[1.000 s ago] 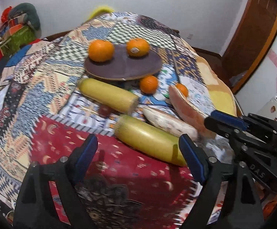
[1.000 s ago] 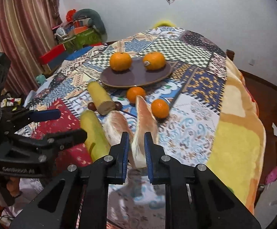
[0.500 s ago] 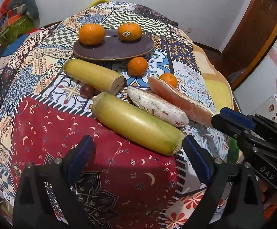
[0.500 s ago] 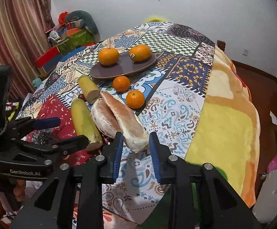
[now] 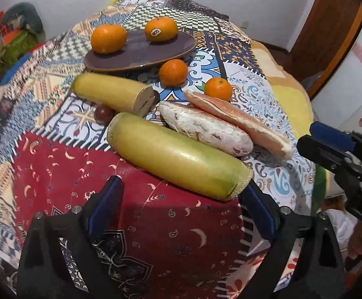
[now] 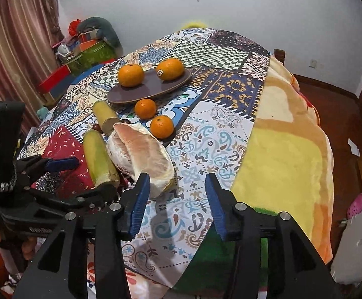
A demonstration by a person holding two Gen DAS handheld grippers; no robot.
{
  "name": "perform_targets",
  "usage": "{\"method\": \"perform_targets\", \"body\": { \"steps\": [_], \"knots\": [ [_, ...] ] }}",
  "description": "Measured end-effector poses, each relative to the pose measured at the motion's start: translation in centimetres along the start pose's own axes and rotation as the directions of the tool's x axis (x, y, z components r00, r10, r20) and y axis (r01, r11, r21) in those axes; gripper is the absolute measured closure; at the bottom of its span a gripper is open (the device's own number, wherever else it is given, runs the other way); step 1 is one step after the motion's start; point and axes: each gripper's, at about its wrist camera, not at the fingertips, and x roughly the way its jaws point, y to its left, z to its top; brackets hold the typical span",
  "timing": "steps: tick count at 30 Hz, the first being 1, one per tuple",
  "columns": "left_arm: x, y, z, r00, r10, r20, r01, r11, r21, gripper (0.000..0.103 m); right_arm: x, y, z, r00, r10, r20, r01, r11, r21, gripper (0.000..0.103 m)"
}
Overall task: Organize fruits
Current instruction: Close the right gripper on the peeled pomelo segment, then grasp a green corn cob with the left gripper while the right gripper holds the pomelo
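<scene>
The pink pomelo wedge [image 6: 147, 158] is laid on the patchwork cloth [image 6: 205, 139] beside a peeled wedge [image 5: 205, 127]. The right gripper [image 6: 177, 199], its jaws just opened, holds nothing; the left gripper [image 5: 181, 204] is spread wide by a yellow-green stalk [image 5: 178, 157], ungripped.

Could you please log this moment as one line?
left gripper: open, over yellow melon | right gripper: opening, empty | plate: two oranges

White wall [image 6: 255, 12], striped curtain [image 6: 14, 49], wooden floor [image 6: 330, 92], patchwork-covered table [image 6: 230, 87]
</scene>
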Motion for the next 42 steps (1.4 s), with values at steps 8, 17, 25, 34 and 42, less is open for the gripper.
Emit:
{"method": "perform_targets", "body": {
  "steps": [8,17,25,34,42],
  "knots": [
    [-1.8,3.9,-1.1,0.997,0.058,0.049,-0.057,0.998,-0.025,0.007,0.8,1.1,0.0,0.999,0.037,-0.018,-0.038,0.999,-0.02,0.05],
    [-3.4,6.7,-2.4,0.995,0.084,0.058,-0.081,0.995,-0.056,0.007,3.0,2.3,-0.1,0.997,0.04,-0.059,-0.043,0.997,-0.066,0.046],
    [-5.3,7.2,-1.8,0.995,0.043,0.091,-0.034,0.995,-0.094,0.011,3.5,1.6,-0.6,0.995,0.079,-0.066,-0.083,0.995,-0.051,0.064],
    [-3.5,5.3,1.1,0.991,0.072,0.111,-0.063,0.994,-0.087,0.011,2.7,1.7,-0.9,0.998,0.042,-0.045,-0.045,0.996,-0.072,0.065],
    [-0.5,5.6,0.7,0.995,0.078,0.065,-0.072,0.993,-0.096,0.031,2.0,0.9,-1.4,0.998,0.012,-0.061,-0.017,0.996,-0.082,0.065]
  ]
}}
